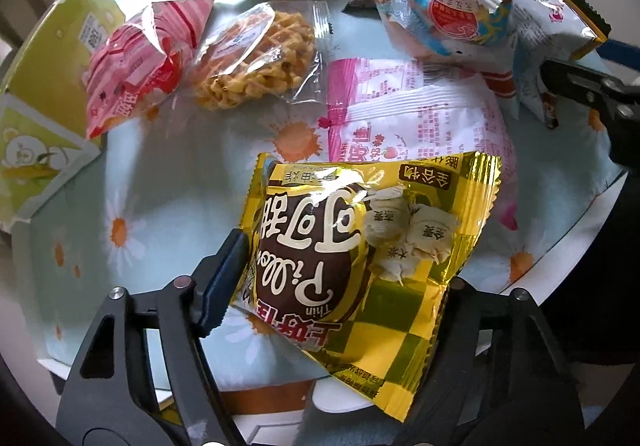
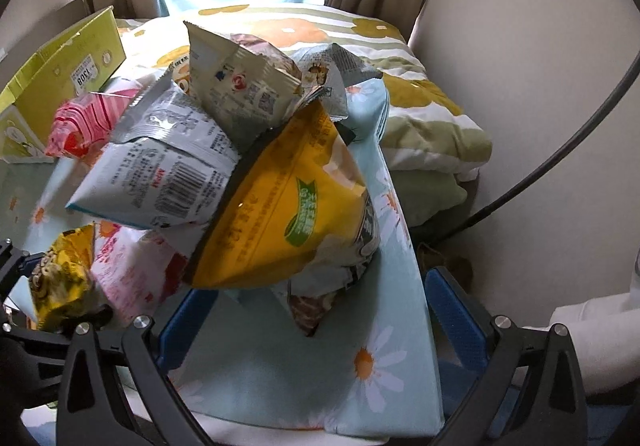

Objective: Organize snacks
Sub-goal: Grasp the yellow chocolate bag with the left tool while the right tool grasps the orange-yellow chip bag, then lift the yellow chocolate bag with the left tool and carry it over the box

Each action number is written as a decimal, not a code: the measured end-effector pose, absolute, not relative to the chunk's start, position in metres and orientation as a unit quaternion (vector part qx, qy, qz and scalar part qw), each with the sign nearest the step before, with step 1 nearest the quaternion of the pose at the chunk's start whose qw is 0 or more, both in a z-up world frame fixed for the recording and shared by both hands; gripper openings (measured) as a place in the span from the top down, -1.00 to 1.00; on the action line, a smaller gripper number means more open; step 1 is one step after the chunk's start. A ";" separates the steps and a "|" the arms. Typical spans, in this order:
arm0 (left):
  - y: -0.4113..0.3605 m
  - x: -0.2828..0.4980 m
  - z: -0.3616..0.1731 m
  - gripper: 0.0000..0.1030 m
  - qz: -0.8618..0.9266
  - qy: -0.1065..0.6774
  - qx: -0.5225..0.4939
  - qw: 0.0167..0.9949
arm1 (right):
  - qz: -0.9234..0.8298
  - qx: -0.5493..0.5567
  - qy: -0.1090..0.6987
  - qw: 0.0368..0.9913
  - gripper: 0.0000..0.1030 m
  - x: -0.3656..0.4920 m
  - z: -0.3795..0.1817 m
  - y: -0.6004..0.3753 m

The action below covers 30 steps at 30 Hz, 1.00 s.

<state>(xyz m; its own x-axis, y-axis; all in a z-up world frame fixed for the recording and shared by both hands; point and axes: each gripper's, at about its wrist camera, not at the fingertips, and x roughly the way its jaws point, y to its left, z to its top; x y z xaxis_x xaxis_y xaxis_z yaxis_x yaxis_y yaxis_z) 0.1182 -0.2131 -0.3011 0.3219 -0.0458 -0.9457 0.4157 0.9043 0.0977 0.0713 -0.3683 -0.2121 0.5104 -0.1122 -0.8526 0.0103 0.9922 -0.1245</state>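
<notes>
Black tongs (image 1: 340, 278), blue pads (image 2: 452, 310)

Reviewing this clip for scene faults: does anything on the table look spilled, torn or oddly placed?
Nothing looks spilled or torn. The snacks lie in a loose heap: a yellow bag leans tilted against a grey packet, and the green box sits at the table's edge.

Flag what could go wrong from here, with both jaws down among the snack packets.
1. The left gripper pinches the puffy gold packet near one end; the slick foil could slip out or its contents get crushed.
2. The yellow bag leans on other packets at the table corner, between the right gripper's open jaws; a nudge could topple the pile over the edge.
</notes>
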 end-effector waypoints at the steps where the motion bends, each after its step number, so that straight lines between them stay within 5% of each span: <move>1: -0.213 0.119 -0.301 -0.29 -0.147 0.563 0.167 0.796 | -0.035 -0.057 0.492 0.868 -0.99 0.073 -0.213 -0.368; 4: -0.211 0.119 -0.297 -0.02 -0.148 0.561 0.175 0.796 | -0.034 -0.076 0.486 0.870 -0.99 0.077 -0.213 -0.364; 9: -0.201 0.126 -0.285 0.06 -0.156 0.559 0.165 0.797 | -0.032 -0.094 0.482 0.870 -0.99 0.087 -0.216 -0.360; 22: -0.188 0.112 -0.250 0.07 -0.146 0.544 0.147 0.813 | -0.026 -0.148 0.471 0.869 -0.19 0.086 -0.219 -0.354; 30: -0.177 0.090 -0.225 0.09 -0.133 0.526 0.139 0.828 | -0.036 -0.153 0.458 0.875 0.08 0.074 -0.212 -0.344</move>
